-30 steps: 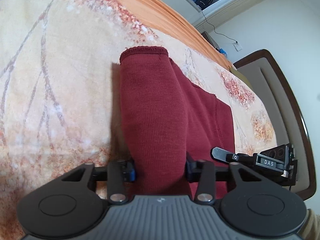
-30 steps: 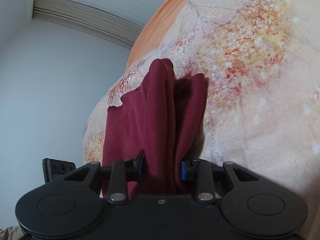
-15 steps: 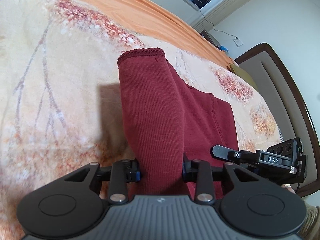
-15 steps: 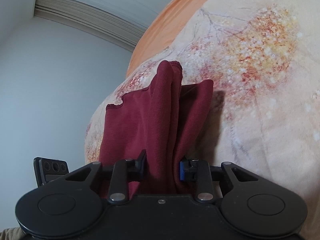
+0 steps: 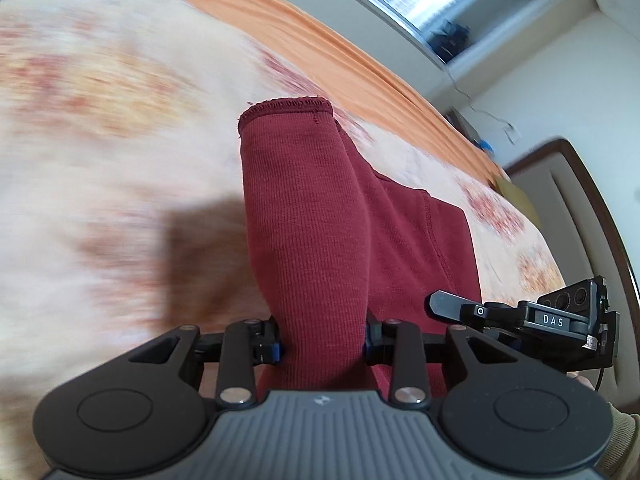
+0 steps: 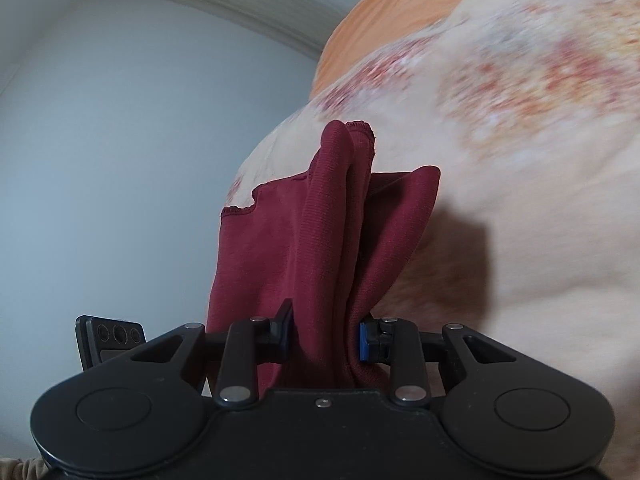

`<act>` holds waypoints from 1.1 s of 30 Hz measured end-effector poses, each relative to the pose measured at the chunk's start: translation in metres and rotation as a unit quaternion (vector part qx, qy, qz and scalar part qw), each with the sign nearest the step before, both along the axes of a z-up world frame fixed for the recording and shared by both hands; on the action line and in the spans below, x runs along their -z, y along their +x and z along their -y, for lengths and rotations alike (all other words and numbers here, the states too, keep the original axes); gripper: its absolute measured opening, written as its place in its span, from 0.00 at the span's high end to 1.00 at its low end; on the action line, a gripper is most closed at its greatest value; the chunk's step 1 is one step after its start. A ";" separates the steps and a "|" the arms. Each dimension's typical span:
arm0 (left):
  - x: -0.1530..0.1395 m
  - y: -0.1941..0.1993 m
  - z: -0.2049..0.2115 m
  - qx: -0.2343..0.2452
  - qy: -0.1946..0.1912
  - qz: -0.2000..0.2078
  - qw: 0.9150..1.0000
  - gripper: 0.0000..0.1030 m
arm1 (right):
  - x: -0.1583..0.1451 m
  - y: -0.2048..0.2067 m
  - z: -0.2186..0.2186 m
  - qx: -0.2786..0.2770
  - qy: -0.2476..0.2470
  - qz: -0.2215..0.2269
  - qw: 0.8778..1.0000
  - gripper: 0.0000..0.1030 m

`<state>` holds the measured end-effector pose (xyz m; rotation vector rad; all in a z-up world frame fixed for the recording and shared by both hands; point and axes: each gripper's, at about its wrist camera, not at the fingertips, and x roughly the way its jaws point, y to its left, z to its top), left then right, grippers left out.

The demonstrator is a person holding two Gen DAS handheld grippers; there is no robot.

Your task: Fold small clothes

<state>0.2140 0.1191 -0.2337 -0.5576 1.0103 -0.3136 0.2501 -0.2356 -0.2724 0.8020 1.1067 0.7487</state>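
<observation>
- Garment (image 5: pixel 316 224), dark red ribbed knit, is hanging lifted above the floral bedspread (image 5: pixel 100 128), its hemmed cuff end farthest from the tongs and its shadow falling on the bedspread beside it
- Left gripper (image 5: pixel 323 346) is closing its fingers narrowly on a bunched sleeve-like fold of the garment; right gripper (image 6: pixel 325 334) is pinching several gathered layers the same way, neither jaw fully closed because of the cloth thickness
- Right gripper is showing in the left wrist view just beside the garment's right edge, near the headboard (image 5: pixel 592 208)
- Risk, judged: the thick bundle in the right jaws is holding several layers, so an inner layer could be slipping out during the swing and spoiling the fold; fast motion (bedspread is blurring) could be making the free cuff flip over before landing
- Versus half a second ago: both grips are unchanged, but the garment is sitting higher off the bedspread, its shadow is spreading further away, and the background is now smearing with motion
</observation>
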 end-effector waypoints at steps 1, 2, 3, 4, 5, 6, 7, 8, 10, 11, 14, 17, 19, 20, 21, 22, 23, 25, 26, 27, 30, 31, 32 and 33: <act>-0.004 -0.006 -0.014 -0.010 0.006 0.002 1.000 0.65 | -0.002 0.002 -0.019 -0.013 0.003 0.001 1.000 0.69; -0.007 -0.012 -0.030 -0.022 0.011 0.004 1.000 0.65 | -0.003 0.004 -0.035 -0.023 0.006 0.002 1.000 0.69; -0.010 -0.017 -0.045 -0.033 0.015 0.004 0.999 0.65 | -0.004 0.006 -0.054 -0.035 0.008 0.004 0.999 0.69; -0.012 -0.022 -0.060 -0.045 0.019 0.005 0.999 0.65 | -0.005 0.008 -0.073 -0.047 0.011 0.005 0.999 0.69; -0.015 -0.026 -0.074 -0.056 0.023 0.005 0.998 0.65 | -0.007 0.008 -0.092 -0.059 0.014 0.007 0.998 0.69; -0.018 -0.030 -0.089 -0.068 0.027 0.006 0.997 0.65 | -0.009 0.010 -0.111 -0.069 0.015 0.008 0.997 0.69; -0.020 -0.034 -0.103 -0.077 0.032 0.008 0.996 0.65 | -0.009 0.014 -0.130 -0.079 0.017 0.009 0.997 0.69; -0.022 -0.037 -0.116 -0.086 0.037 0.009 0.996 0.65 | -0.010 0.015 -0.147 -0.089 0.019 0.011 0.996 0.69; -0.023 -0.042 -0.142 -0.104 0.040 0.011 0.994 0.65 | -0.012 0.021 -0.180 -0.106 0.019 0.014 0.994 0.69; -0.022 -0.042 -0.154 -0.112 0.041 0.012 0.993 0.65 | -0.009 0.028 -0.197 -0.113 0.017 0.015 0.993 0.69; -0.007 -0.041 -0.183 -0.133 0.043 0.008 0.990 0.64 | -0.002 0.038 -0.235 -0.132 0.004 0.016 0.991 0.69; 0.020 -0.037 -0.203 -0.142 0.045 -0.002 0.989 0.64 | 0.012 0.039 -0.266 -0.148 -0.024 0.017 0.988 0.69; 0.039 -0.032 -0.211 -0.141 0.047 -0.013 0.989 0.64 | 0.027 0.042 -0.279 -0.156 -0.047 0.012 0.987 0.69; 0.048 -0.030 -0.215 -0.139 0.047 -0.017 0.989 0.64 | 0.037 0.044 -0.285 -0.158 -0.058 0.012 0.986 0.69; 0.055 -0.029 -0.218 -0.138 0.047 -0.017 0.989 0.62 | 0.043 0.046 -0.288 -0.156 -0.065 0.011 0.985 0.68; 0.061 -0.028 -0.221 -0.137 0.043 -0.017 0.990 0.61 | 0.049 0.048 -0.289 -0.151 -0.070 0.007 0.986 0.67; 0.066 -0.029 -0.225 -0.134 0.039 -0.015 0.990 0.59 | 0.054 0.050 -0.287 -0.148 -0.073 0.005 0.986 0.66; 0.070 -0.031 -0.228 -0.131 0.027 -0.013 0.991 0.57 | 0.058 0.049 -0.281 -0.147 -0.081 0.003 0.986 0.62; 0.069 -0.031 -0.228 -0.128 0.026 -0.011 0.991 0.56 | 0.058 0.047 -0.277 -0.147 -0.081 0.004 0.986 0.60; 0.067 -0.031 -0.227 -0.125 0.028 -0.010 0.992 0.55 | 0.058 0.047 -0.274 -0.146 -0.082 0.005 0.986 0.57; 0.066 -0.032 -0.229 -0.129 0.027 -0.009 0.991 0.52 | 0.055 0.044 -0.264 -0.136 -0.086 0.006 0.987 0.52; 0.063 -0.039 -0.229 -0.132 0.028 -0.009 0.991 0.50 | 0.055 0.043 -0.260 -0.131 -0.088 0.006 0.987 0.50; 0.062 -0.041 -0.230 -0.136 0.029 -0.010 0.990 0.48 | 0.054 0.043 -0.257 -0.128 -0.089 0.006 0.988 0.47; 0.061 -0.043 -0.231 -0.140 0.029 -0.010 0.990 0.47 | 0.053 0.042 -0.253 -0.125 -0.092 0.006 0.988 0.46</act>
